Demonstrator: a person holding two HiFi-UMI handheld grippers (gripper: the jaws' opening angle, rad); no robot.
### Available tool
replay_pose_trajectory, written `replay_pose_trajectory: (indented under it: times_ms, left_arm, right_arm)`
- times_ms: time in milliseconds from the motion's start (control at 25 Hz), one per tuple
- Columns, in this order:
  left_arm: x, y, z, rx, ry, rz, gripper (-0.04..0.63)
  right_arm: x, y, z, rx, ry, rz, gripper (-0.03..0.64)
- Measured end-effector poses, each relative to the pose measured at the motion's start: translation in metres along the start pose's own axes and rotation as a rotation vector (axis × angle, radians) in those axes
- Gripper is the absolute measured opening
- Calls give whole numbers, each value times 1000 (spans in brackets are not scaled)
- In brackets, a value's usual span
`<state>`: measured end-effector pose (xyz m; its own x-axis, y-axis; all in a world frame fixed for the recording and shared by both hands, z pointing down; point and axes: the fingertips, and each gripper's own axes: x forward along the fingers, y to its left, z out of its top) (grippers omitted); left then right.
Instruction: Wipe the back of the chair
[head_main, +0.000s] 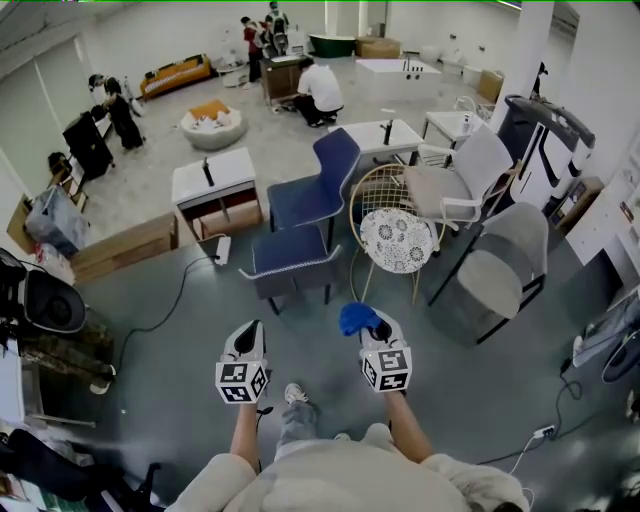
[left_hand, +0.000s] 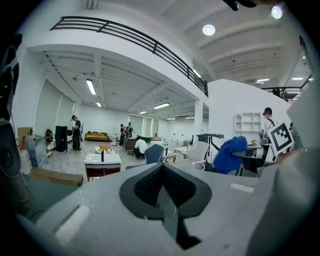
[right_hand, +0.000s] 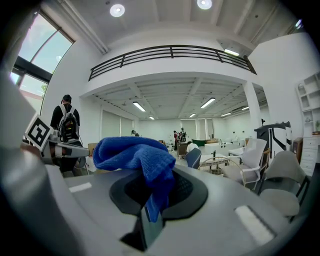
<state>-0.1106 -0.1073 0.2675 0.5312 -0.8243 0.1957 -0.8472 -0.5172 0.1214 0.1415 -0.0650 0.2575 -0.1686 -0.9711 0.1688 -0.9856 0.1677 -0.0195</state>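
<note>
A blue cloth is bunched at the tip of my right gripper, which is shut on it. In the right gripper view the cloth spills over the top and hangs down between the jaws. My left gripper is held level beside it, shut with nothing in it; its pads meet in a line. Ahead on the floor stand a dark blue chair, a taller blue chair behind it, and a wire chair with a patterned round cushion. Both grippers are well short of the chairs.
Grey chairs and a white armchair crowd the right side. A low white table and a cardboard box sit to the left. A cable runs across the floor. People work at the far end of the room.
</note>
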Motion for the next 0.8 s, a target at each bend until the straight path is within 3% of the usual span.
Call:
replay_pose_trajectory:
  times_ms: [440,800]
  left_arm:
    - [-48,-35,-12,13,-3,-12,0]
    - [-51,-46,-12,13,-22,-18,0]
  right_arm:
    - [-65,-5,-23,-3,11,-38,46]
    - [-80,-5,-21,-7,-3,-39,46]
